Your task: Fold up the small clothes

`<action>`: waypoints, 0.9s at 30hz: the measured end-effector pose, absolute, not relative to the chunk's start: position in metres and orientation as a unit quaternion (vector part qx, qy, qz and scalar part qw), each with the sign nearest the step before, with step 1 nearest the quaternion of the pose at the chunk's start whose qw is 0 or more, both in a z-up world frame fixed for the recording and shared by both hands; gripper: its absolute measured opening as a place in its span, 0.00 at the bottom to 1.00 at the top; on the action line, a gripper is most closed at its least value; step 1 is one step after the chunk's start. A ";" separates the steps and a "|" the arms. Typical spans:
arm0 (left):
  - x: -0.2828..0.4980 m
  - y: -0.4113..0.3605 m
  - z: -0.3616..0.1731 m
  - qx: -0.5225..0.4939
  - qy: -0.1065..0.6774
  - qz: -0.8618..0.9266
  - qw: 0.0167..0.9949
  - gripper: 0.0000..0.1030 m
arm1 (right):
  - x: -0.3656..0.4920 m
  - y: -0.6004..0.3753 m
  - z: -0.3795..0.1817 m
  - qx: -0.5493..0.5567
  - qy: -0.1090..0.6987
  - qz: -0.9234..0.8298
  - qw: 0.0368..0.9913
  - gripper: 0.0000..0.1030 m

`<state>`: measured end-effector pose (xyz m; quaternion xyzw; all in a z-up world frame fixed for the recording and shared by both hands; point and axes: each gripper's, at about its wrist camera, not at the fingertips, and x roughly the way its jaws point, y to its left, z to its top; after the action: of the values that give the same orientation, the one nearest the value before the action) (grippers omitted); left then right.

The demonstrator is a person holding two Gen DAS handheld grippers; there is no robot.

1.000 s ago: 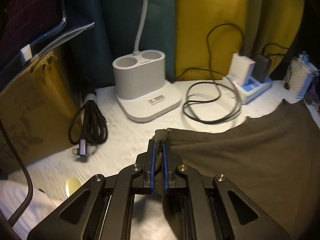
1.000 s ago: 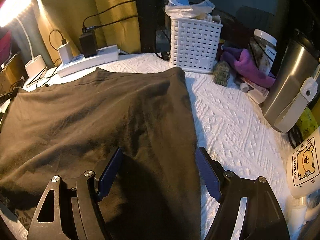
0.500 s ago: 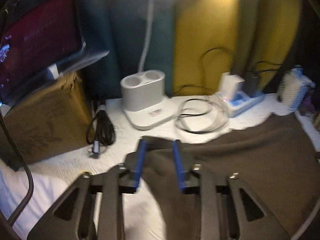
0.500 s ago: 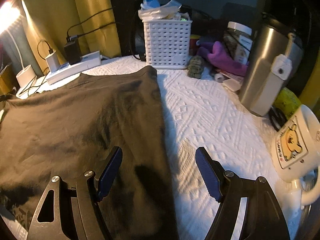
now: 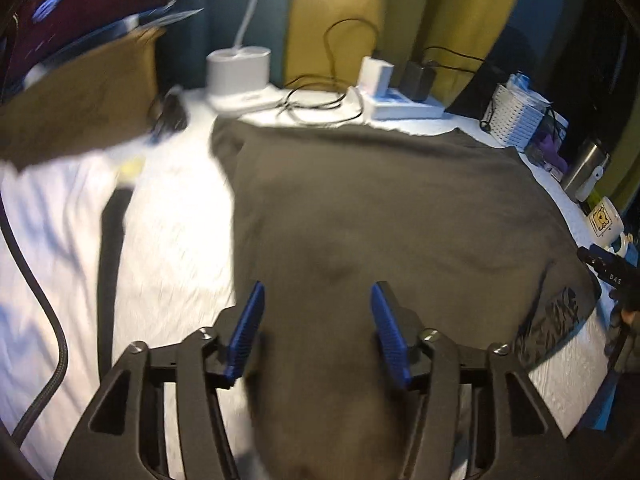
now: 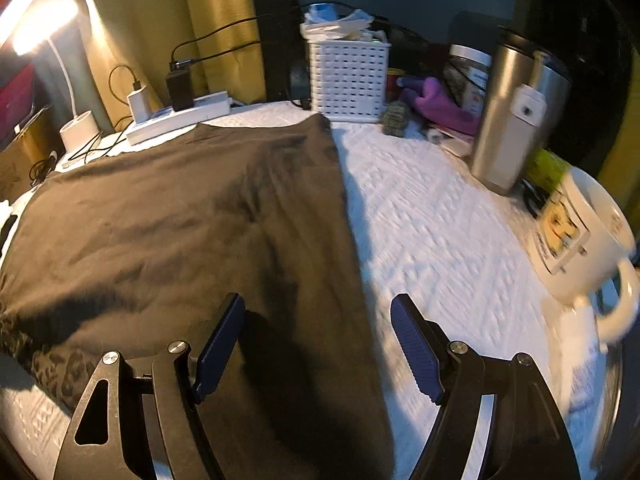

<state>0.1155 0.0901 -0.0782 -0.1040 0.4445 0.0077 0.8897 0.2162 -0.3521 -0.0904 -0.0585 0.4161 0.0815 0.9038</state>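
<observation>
A dark brown garment lies spread flat on the white textured cloth; a printed patch shows at its near right corner. My left gripper hovers over the garment's near left part, its jaws opening, blue pads apart and nothing pressed between them. In the right wrist view the same garment fills the left half, its right edge running down the middle. My right gripper stands open over that edge, one pad over fabric, the other over white cloth. The other gripper's dark tip shows at the far right.
At the back stand a white lamp base, a power strip with chargers and cables, and a white basket. A steel tumbler, purple cloth and white mug crowd the right. A cardboard box sits left.
My left gripper let go of the garment's corner, its jaws spread, and it pulled back toward me over the garment. The right gripper shifted right, staying open.
</observation>
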 end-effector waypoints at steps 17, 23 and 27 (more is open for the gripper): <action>0.038 0.078 -0.094 -0.119 0.447 -0.010 0.886 0.74 | 0.148 -0.388 -0.100 0.027 0.420 0.075 0.904 0.75; 0.037 0.076 -0.099 -0.109 0.449 -0.005 0.887 0.73 | 0.144 -0.385 -0.103 0.025 0.408 0.076 0.910 0.41; 0.038 0.071 -0.097 -0.113 0.452 -0.036 0.884 0.14 | 0.147 -0.389 -0.104 0.022 0.410 0.076 0.909 0.09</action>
<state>0.0384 0.0715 -0.0967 -0.1128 0.4517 -0.0358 0.8843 0.1474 -0.3894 -0.1037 0.0224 0.4102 0.0761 0.9086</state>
